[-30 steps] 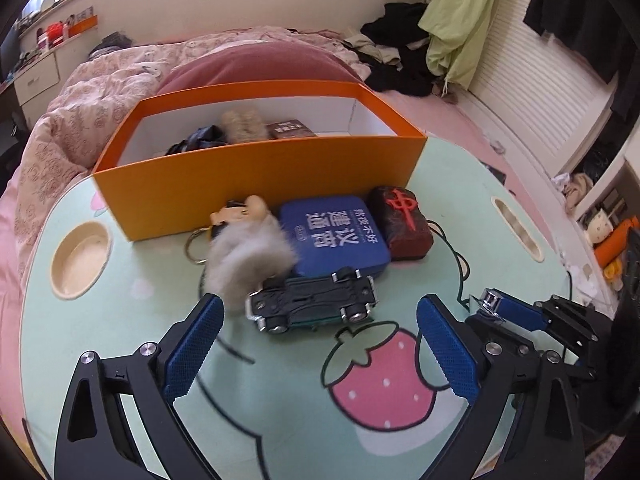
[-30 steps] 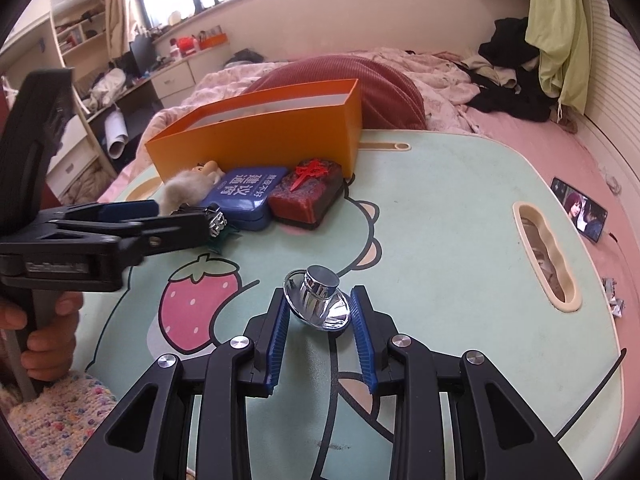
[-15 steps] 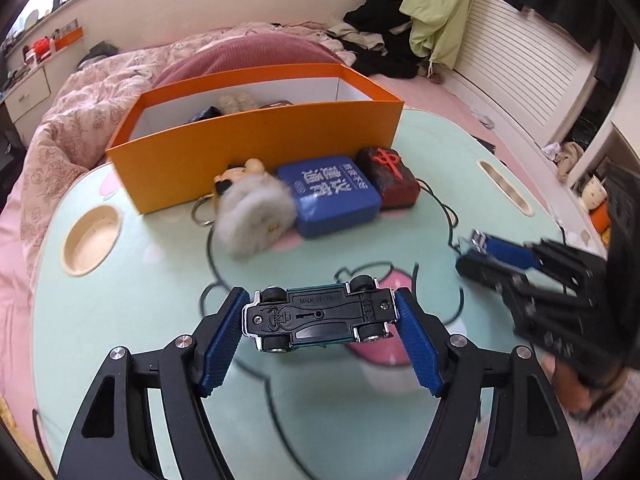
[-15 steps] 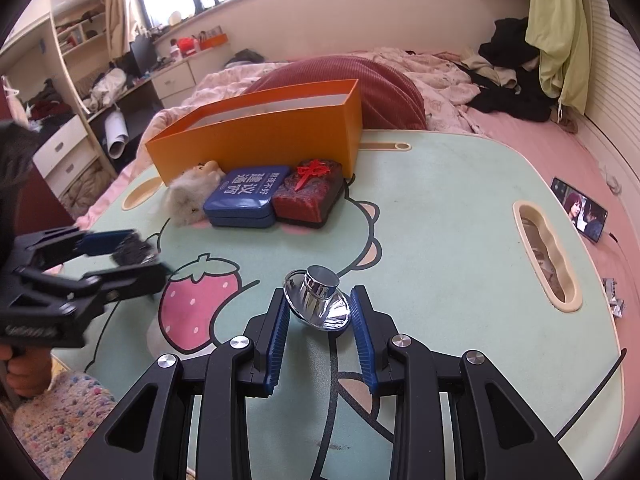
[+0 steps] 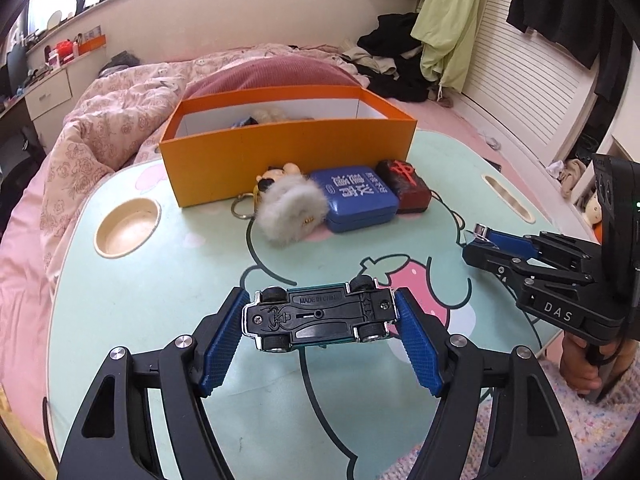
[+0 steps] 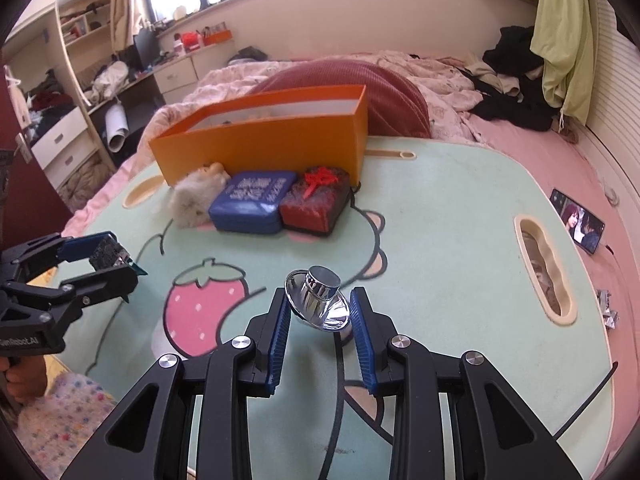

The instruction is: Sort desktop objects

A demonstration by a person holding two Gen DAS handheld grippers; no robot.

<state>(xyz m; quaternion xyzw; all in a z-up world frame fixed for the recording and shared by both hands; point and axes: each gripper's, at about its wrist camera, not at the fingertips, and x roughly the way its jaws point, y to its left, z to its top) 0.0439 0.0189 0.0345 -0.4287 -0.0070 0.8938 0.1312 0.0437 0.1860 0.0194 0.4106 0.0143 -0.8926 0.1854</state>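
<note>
Counts on the mint-green table [image 5: 160, 280]

One orange box [image 5: 288, 156], one toy car [image 5: 320, 316], one furry keychain [image 5: 290, 210], one blue tin [image 5: 356, 198], one red-and-black mahjong-tile block [image 5: 406, 184], one shiny metal knob [image 6: 318, 300], one phone [image 6: 578, 220], and two grippers: left gripper [image 5: 320, 320], right gripper [image 6: 320, 316].

Orange box [image 5: 288, 156] with white inside; blue tin [image 5: 356, 196] with white lettering; dark red block [image 5: 406, 184] bearing a red character; grey fluffy keychain [image 5: 290, 210]; black-bottomed car [image 5: 318, 318]; mint table [image 5: 160, 272] printed with a pink strawberry [image 6: 202, 304]; shiny silver knob [image 6: 318, 298]
</note>
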